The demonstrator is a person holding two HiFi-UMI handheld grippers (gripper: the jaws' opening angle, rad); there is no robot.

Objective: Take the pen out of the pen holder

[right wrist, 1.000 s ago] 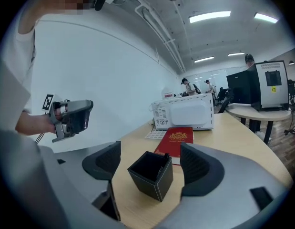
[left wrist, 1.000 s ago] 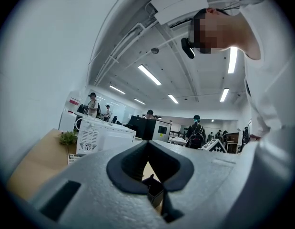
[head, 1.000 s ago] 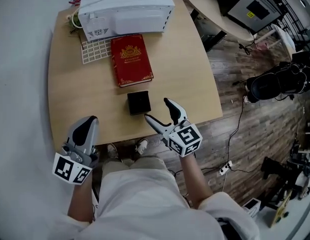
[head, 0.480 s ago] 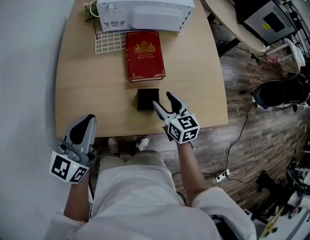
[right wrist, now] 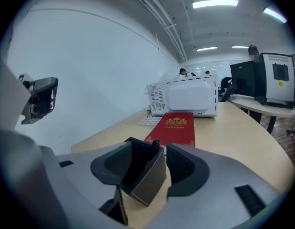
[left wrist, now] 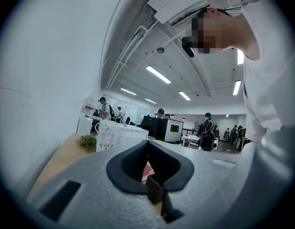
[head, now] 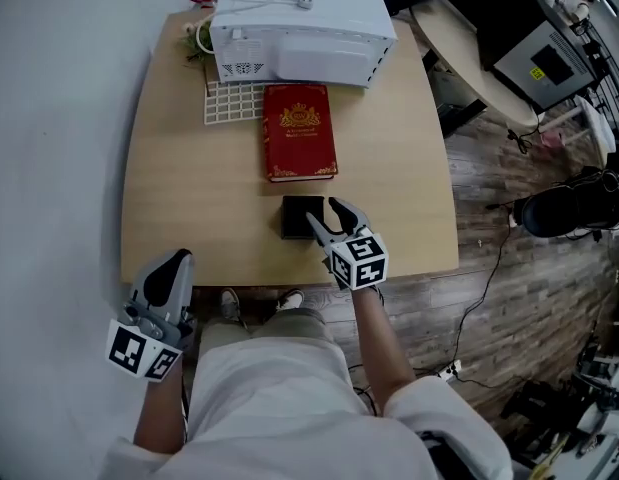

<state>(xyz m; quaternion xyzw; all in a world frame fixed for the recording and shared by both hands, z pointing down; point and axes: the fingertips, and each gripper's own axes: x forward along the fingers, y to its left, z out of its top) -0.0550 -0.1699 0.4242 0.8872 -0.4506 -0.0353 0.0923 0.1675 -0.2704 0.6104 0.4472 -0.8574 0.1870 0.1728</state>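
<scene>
Where the black pen holder (head: pixel 297 218) stands near the front edge of the pale wooden table (head: pixel 189 178), one dark pen (right wrist: pixel 156 147) leans in its corner, only the tip above the rim.

Pen: likely light, stiff, slim, smooth. Pinch it at that exposed tip; the light holder may lift along.

Right gripper (head: pixel 322 212): jaws just closing, half apart, straddling holder and pen, pressing neither.

Left gripper (head: pixel 177 261): closed, empty, off the table's edge.

Behind: red book (head: pixel 300 133), white microwave (head: pixel 299 28).

Room: plank floor (head: pixel 509 258), open office.
</scene>
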